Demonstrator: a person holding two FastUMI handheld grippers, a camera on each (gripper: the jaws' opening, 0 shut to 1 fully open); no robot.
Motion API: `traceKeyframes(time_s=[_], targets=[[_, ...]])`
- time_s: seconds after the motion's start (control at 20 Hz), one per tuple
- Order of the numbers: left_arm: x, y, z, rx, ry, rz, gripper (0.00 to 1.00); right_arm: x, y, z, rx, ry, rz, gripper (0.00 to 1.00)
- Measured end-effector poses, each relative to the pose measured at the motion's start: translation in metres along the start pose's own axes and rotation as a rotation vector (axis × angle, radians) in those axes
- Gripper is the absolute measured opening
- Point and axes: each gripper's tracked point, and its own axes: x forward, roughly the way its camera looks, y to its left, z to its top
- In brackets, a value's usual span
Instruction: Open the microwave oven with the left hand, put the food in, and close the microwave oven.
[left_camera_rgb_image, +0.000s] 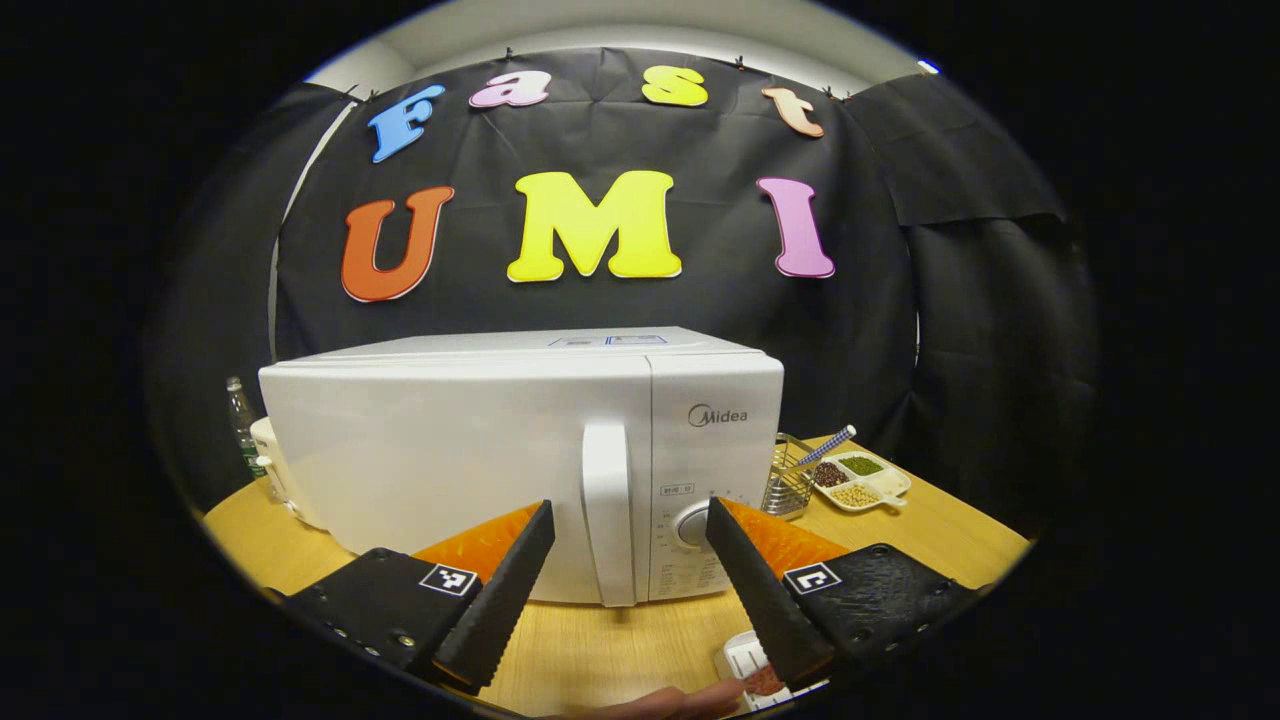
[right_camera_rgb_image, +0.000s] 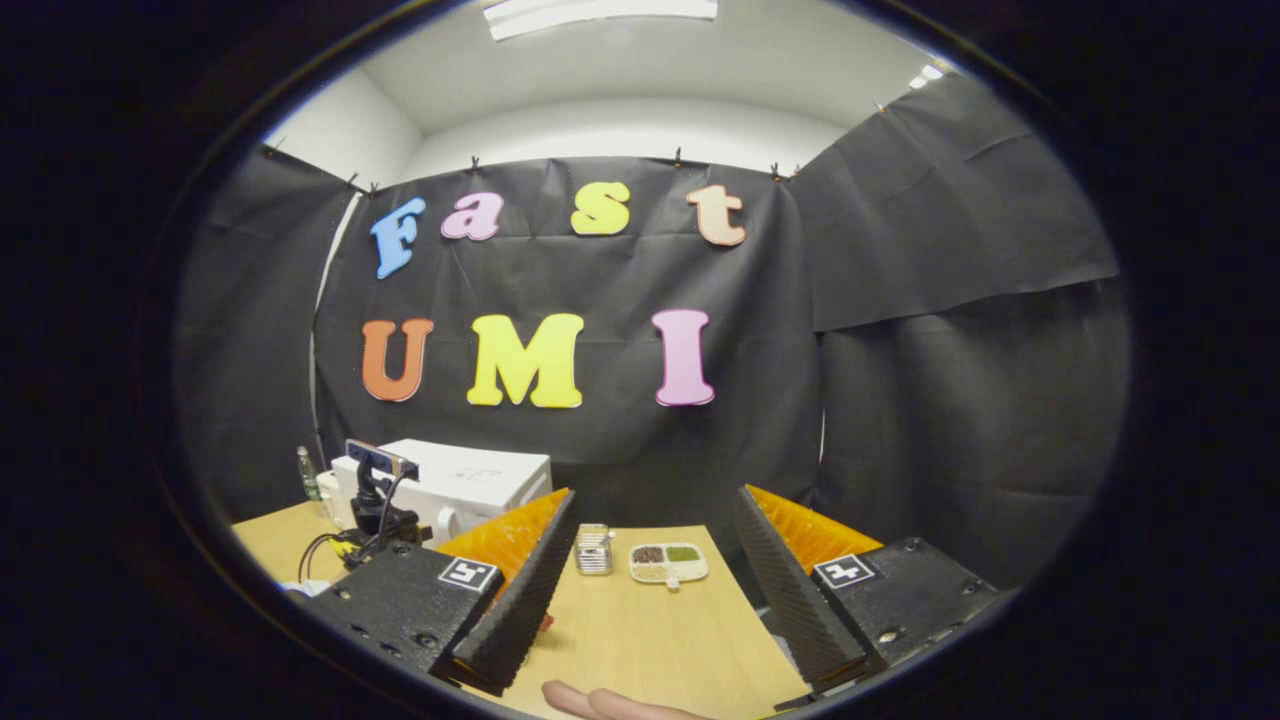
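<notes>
The white microwave (left_camera_rgb_image: 480, 450) stands on the wooden table (left_camera_rgb_image: 620, 640) with its door closed. Its vertical handle (left_camera_rgb_image: 608, 510) sits beside the control panel and round dial (left_camera_rgb_image: 692, 527). My left gripper (left_camera_rgb_image: 629, 505) is open in front of the handle, a short way off, holding nothing. A small white food container (left_camera_rgb_image: 755, 672) with something reddish lies near the table's front edge, partly behind the right finger. My right gripper (right_camera_rgb_image: 656, 494) is open and empty over the table, further right. In the right gripper view the microwave (right_camera_rgb_image: 470, 480) is at far left, with the left gripper's body (right_camera_rgb_image: 375, 500) before it.
A wire basket (left_camera_rgb_image: 790, 488) with a striped stick and a divided tray of beans (left_camera_rgb_image: 862, 480) stand right of the microwave. A bottle (left_camera_rgb_image: 240, 420) stands at back left. A person's finger (left_camera_rgb_image: 680, 700) shows at the front edge. The basket (right_camera_rgb_image: 594, 548) and tray (right_camera_rgb_image: 668, 562) lie ahead of the right gripper.
</notes>
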Motion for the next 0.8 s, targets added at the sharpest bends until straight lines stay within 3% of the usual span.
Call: traceKeyframes(time_s=[0.2, 0.25, 0.3, 0.35, 0.4, 0.45, 0.5, 0.55, 0.6, 0.7, 0.8], targets=[[0.017, 0.001, -0.012, -0.020, 0.009, 0.009, 0.92, -0.001, -0.005, -0.005, -0.029, -0.022, -0.003, 1.00], [0.026, 0.002, -0.017, -0.029, 0.018, 0.001, 0.70, -0.001, -0.005, -0.008, -0.027, -0.018, 0.002, 1.00], [0.021, 0.005, -0.017, -0.039, 0.014, 0.013, 0.47, 0.000, -0.006, -0.012, -0.021, -0.009, 0.005, 0.89], [0.021, 0.005, -0.013, -0.039, -0.012, 0.015, 0.52, 0.001, -0.006, -0.014, -0.015, -0.003, 0.005, 1.00], [0.022, 0.010, -0.010, -0.038, -0.031, 0.033, 0.46, 0.004, -0.006, -0.017, -0.011, 0.005, 0.002, 0.99], [0.023, 0.011, -0.011, -0.052, -0.021, 0.031, 0.53, 0.005, -0.007, -0.019, -0.007, 0.014, 0.000, 0.99], [0.023, 0.011, -0.014, -0.064, -0.020, 0.029, 0.29, 0.007, -0.006, -0.022, -0.001, 0.022, -0.001, 1.00], [0.025, 0.009, -0.015, -0.068, -0.019, 0.024, 0.29, 0.008, -0.004, -0.023, 0.006, 0.030, 0.001, 0.89], [0.024, 0.009, -0.017, -0.059, -0.002, 0.027, 0.23, 0.008, -0.001, -0.024, 0.013, 0.035, 0.004, 0.99], [0.020, 0.012, -0.021, -0.024, 0.016, 0.039, 0.11, 0.009, 0.001, -0.025, 0.021, 0.038, 0.005, 1.00], [0.019, 0.011, -0.019, -0.037, 0.011, 0.015, 0.12, 0.008, 0.004, -0.024, 0.029, 0.042, 0.007, 1.00]])
